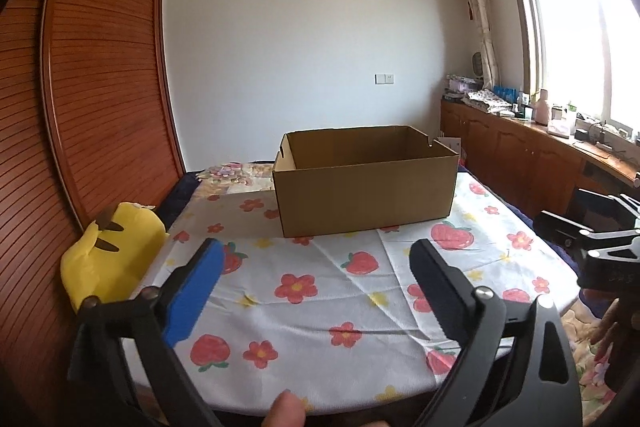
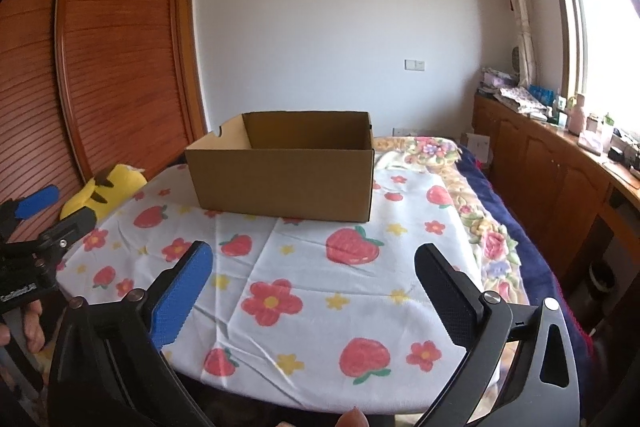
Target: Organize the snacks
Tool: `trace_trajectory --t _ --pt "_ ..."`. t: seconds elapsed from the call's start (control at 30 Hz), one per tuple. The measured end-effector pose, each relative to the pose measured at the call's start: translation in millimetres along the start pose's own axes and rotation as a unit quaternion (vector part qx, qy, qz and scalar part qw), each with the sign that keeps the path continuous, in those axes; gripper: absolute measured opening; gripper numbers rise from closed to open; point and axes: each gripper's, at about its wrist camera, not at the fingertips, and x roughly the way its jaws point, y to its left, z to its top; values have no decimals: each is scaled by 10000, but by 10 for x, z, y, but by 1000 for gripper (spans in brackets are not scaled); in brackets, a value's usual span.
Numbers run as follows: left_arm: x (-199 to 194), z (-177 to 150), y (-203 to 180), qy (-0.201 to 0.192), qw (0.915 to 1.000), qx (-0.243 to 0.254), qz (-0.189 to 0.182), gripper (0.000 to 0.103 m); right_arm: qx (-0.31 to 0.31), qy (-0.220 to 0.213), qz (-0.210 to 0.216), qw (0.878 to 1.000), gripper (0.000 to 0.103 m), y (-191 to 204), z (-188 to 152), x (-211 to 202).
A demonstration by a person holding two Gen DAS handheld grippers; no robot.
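An open brown cardboard box (image 1: 366, 195) (image 2: 280, 183) stands at the far side of a table covered by a white cloth (image 1: 304, 323) (image 2: 304, 339) printed with strawberries and flowers. Its walls hide the floor inside, and no snack shows in either view. My left gripper (image 1: 316, 247) hovers open over the near half of the cloth, nothing between its blue and black pads. My right gripper (image 2: 315, 249) is likewise open and empty, short of the box. Each gripper appears at the edge of the other's view: the left gripper (image 2: 56, 211) and the right gripper (image 1: 592, 227).
A yellow plush toy (image 1: 116, 259) (image 2: 108, 187) sits at the table's left edge against a slatted wooden wardrobe (image 1: 100, 87). A bed with a floral blanket (image 2: 480, 227) lies to the right, before a wooden cabinet (image 2: 560, 167) cluttered with small items under the window.
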Motion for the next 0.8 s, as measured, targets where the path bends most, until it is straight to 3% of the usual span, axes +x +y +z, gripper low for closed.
trace_trajectory --t 0.8 --pt "-178 -121 -10 -72 9997 -41 214 97 73 -233 -296 9993 103 2 -118 -237"
